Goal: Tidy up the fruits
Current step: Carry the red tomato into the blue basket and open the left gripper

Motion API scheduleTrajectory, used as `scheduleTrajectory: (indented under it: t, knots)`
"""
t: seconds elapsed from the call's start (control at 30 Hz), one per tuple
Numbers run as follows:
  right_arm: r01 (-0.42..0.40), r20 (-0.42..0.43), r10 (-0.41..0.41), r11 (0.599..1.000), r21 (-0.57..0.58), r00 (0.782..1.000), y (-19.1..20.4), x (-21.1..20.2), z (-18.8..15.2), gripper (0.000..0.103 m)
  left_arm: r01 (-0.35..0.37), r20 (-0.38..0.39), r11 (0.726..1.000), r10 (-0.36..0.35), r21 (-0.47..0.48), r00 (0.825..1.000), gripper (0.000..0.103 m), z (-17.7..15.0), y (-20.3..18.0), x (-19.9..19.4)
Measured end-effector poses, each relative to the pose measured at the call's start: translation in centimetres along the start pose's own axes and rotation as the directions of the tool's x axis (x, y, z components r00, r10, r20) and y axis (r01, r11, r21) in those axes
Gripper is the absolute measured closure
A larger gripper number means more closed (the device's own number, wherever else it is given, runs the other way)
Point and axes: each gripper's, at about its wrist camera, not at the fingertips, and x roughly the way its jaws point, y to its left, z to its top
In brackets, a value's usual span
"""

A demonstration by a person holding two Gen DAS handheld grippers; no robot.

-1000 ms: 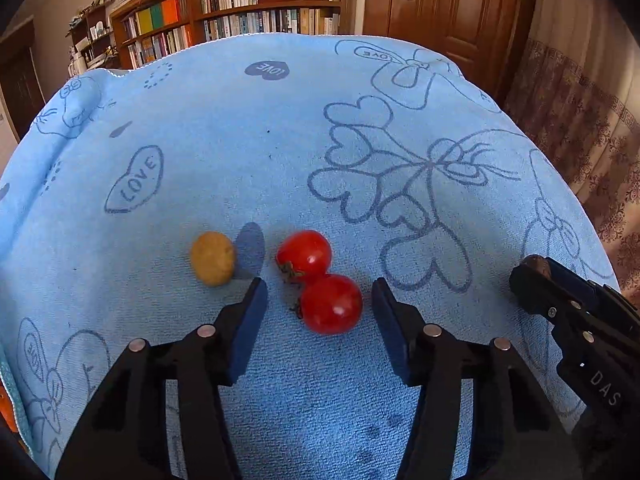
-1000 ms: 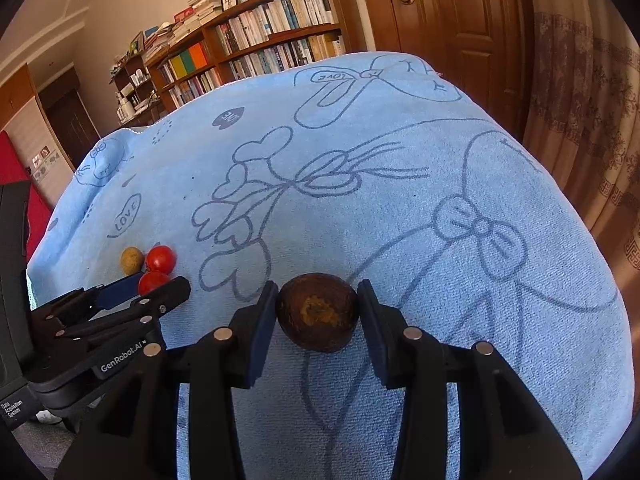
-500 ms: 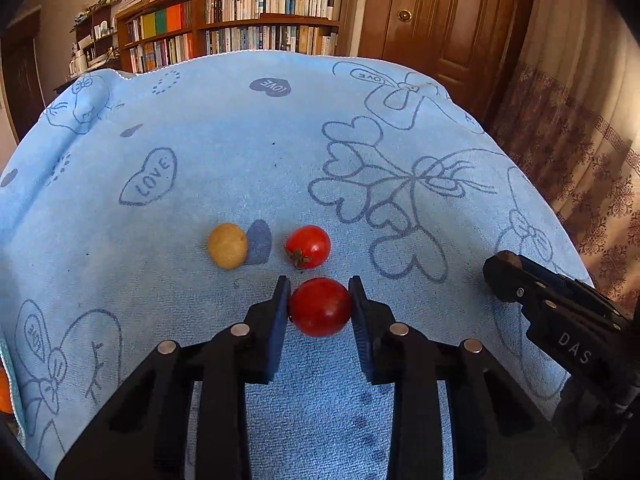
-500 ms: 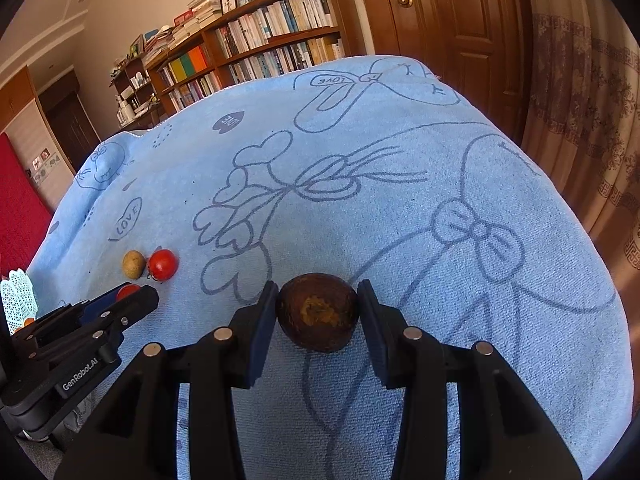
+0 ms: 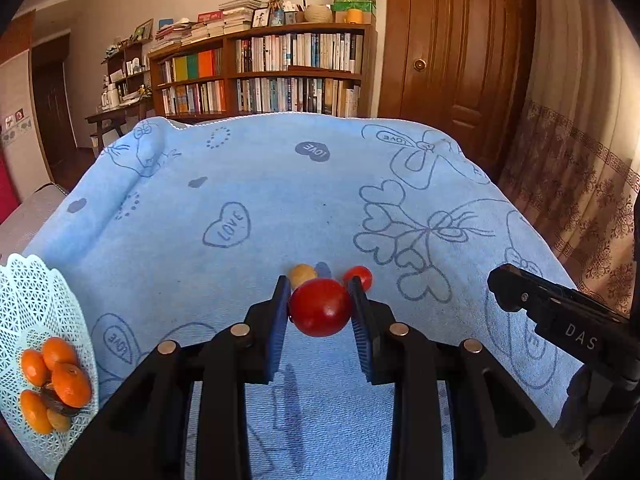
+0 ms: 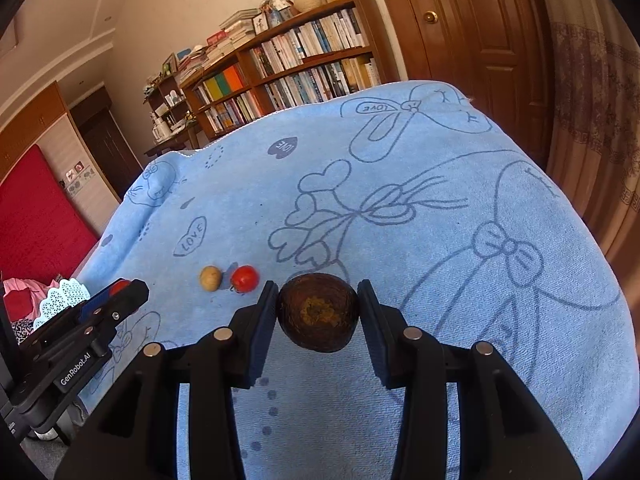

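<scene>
The left claw (image 5: 320, 306) has come up off the blue towel (image 5: 280, 208) since half a second ago, and the red tomato (image 5: 320, 307) has come with it, pinched between the two blue pads and hanging clear of the cloth. A moment before that the same claw stood wide open around the tomato. Left behind on the towel, just beyond the fingertips, are the second, smaller tomato (image 5: 359, 276) to the right and a little yellow-brown fruit (image 5: 302, 273) to the left, partly hidden by the held one.

With the lift, a white lattice basket (image 5: 28, 280) has come into sight far to the left of the claw, holding several oranges (image 5: 70, 384) and something darker under them.

The right claw (image 6: 318, 312) is unchanged: closed on a dark brown, rough-skinned fruit (image 6: 318, 312), carried above the towel. From its camera the loose tomato (image 6: 245, 278) and the yellow-brown fruit (image 6: 210, 278) lie ahead and to the left, side by side and close together.

As for writing, the towel carries hearts marked "LOVE" (image 5: 228, 226). The right claw's body reads "DAS" (image 5: 580, 338) in the left view, and the left claw's body reads "GenRobot.AI" (image 6: 76, 370) in the right view.
</scene>
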Motion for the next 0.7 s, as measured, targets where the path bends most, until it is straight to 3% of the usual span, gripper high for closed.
scheduleTrajectory:
  t: [0.37, 0.7]
  knots:
    - [-0.053, 0.016, 0.054, 0.998, -0.035, 0.998, 3.3, -2.1, -1.0, 0.062, -0.096, 0.090, 0.995, 0.098, -0.032, 0.991, 0.072, -0.1, 5.4, -5.2]
    - [-0.094, 0.004, 0.094, 0.992, -0.084, 0.996, 6.2, -2.6, -2.1, 0.062, -0.245, 0.109, 0.962, 0.257, -0.118, 0.960, 0.072, -1.7, 13.1, -8.6]
